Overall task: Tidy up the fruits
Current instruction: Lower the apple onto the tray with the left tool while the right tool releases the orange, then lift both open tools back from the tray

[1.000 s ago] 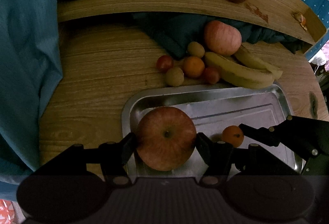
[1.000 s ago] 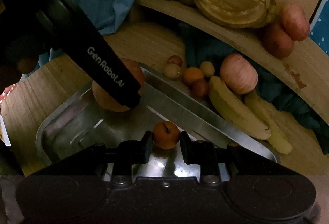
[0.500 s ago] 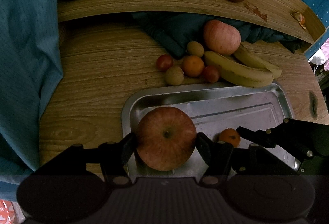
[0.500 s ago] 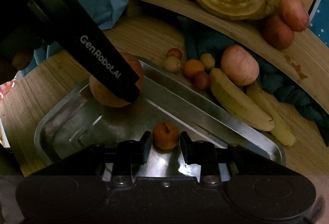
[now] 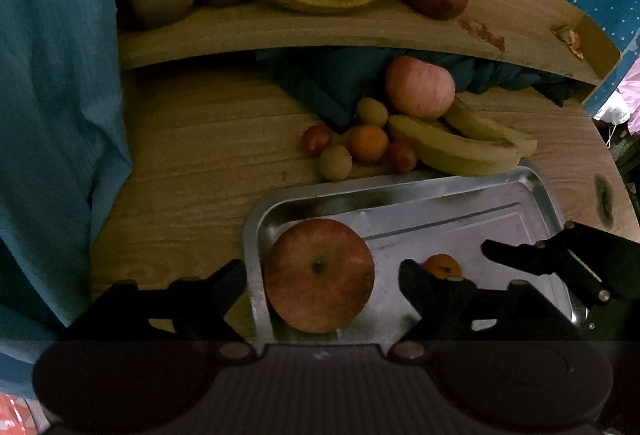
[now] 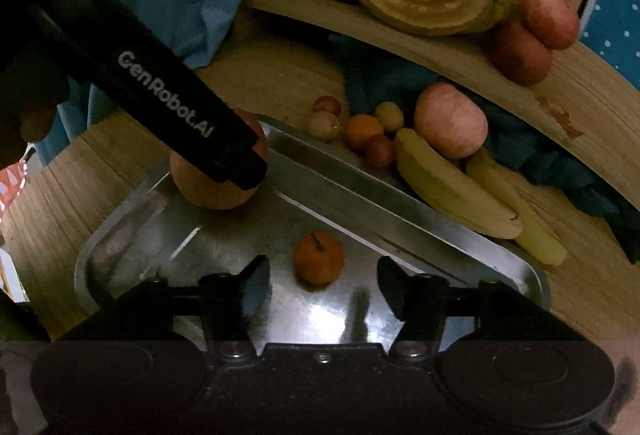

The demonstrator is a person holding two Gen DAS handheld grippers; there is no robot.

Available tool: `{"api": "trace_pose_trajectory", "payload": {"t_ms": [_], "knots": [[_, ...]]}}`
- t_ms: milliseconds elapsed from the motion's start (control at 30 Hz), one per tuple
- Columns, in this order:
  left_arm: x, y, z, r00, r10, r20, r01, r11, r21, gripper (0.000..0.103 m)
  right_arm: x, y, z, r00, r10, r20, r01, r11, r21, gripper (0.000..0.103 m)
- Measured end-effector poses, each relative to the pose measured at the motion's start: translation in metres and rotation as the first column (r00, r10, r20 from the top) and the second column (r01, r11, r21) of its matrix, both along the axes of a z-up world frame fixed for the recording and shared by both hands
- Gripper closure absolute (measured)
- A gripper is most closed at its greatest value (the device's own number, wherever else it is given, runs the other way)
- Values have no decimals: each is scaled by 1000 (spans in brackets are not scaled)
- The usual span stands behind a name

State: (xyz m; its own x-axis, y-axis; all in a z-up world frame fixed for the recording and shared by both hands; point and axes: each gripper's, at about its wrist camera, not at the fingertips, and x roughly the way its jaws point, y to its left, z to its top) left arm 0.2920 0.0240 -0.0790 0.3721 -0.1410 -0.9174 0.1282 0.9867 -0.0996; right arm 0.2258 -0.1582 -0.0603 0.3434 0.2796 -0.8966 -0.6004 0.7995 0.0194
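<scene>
The left gripper (image 5: pixel 320 275) stands wide open, fingers clear on either side of the apple (image 5: pixel 319 275) resting in the near-left corner of the metal tray (image 5: pixel 440 191). The right gripper (image 6: pixel 323 277) is equally spread around the small orange (image 6: pixel 318 257) on the tray floor. Loose fruit remains beyond the tray's far rim: bananas (image 5: pixel 460 151) lying left to right, the pink apple (image 5: pixel 420 87) and small round fruits (image 5: pixel 368 143), probably nearer the right gripper.

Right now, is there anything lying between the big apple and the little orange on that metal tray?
No. In the right wrist view, only bare tray floor separates the apple from the small orange.
</scene>
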Motion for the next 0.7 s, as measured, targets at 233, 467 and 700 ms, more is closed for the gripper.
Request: {"api": "trace_pose_trajectory", "payload": {"t_ms": [233, 467, 700], "knots": [[-5, 6, 8, 1000, -2, 18, 2, 1000, 18, 4, -8, -10, 14, 999, -44, -17, 44, 998, 32, 22], [-13, 11, 7, 1000, 6, 9, -6, 1000, 25, 2, -16, -14, 23, 997, -74, -18, 75, 996, 42, 16], [-22, 12, 11, 1000, 25, 18, -26, 999, 35, 1, -22, -19, 30, 997, -71, -19, 72, 996, 59, 8]]}}
